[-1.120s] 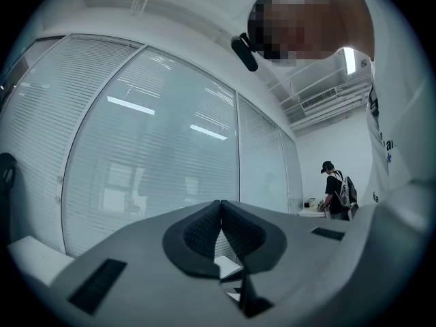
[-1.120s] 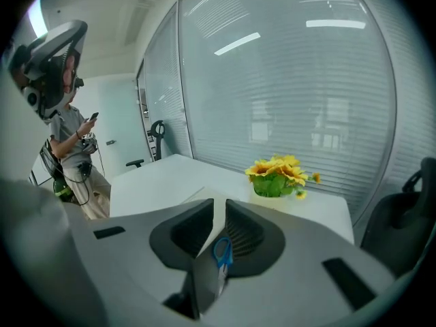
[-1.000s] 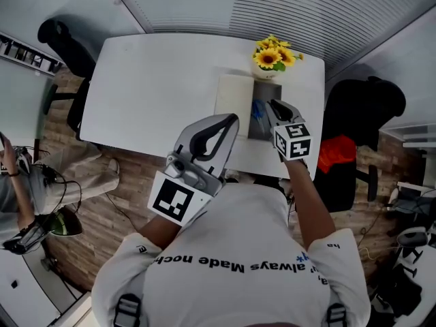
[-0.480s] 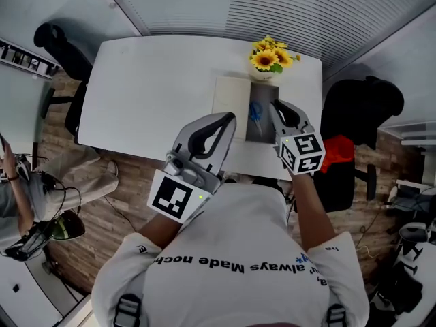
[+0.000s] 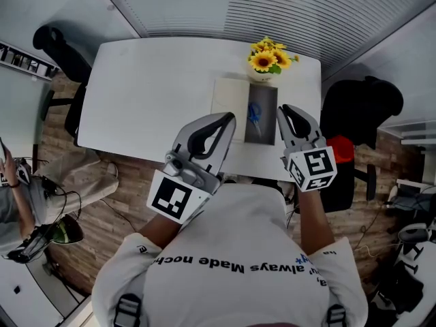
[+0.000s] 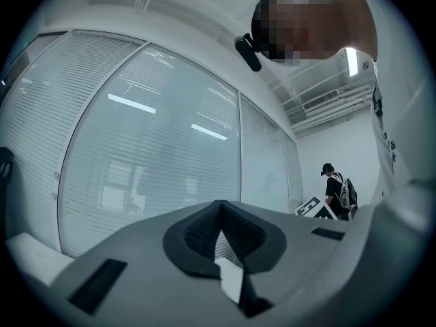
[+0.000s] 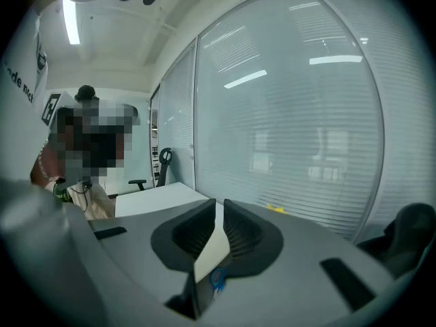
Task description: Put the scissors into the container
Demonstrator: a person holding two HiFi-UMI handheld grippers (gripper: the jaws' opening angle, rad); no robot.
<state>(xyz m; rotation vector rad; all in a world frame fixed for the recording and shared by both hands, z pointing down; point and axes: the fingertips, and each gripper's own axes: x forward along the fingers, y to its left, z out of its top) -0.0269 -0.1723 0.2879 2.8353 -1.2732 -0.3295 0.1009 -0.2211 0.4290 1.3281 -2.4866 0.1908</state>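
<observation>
On the white table [image 5: 157, 80], in the head view, the blue-handled scissors [image 5: 254, 112] already lie inside the dark oblong container [image 5: 267, 133]. A pale flat rectangle [image 5: 229, 99], perhaps the lid, sits just beside it, and sunflowers [image 5: 267, 58] stand at its far end. The scissors' long axis runs along the container's, toward and away from the person; which end the blades take is too small to tell. The left gripper [image 5: 232, 118] and right gripper [image 5: 283, 109] hang over the near edge, neither touching the scissors.

In the left gripper view, the left gripper [image 6: 218, 204] has its jaws meeting at the tips, empty.

In the right gripper view, the right gripper [image 7: 219, 203] has just been closing to a slim gap with nothing in it. A blue handle loop [image 7: 217, 276] shows below.

The scissors look stiff, light and slick along the blades, so the handles or pivot seem the surest hold.
</observation>
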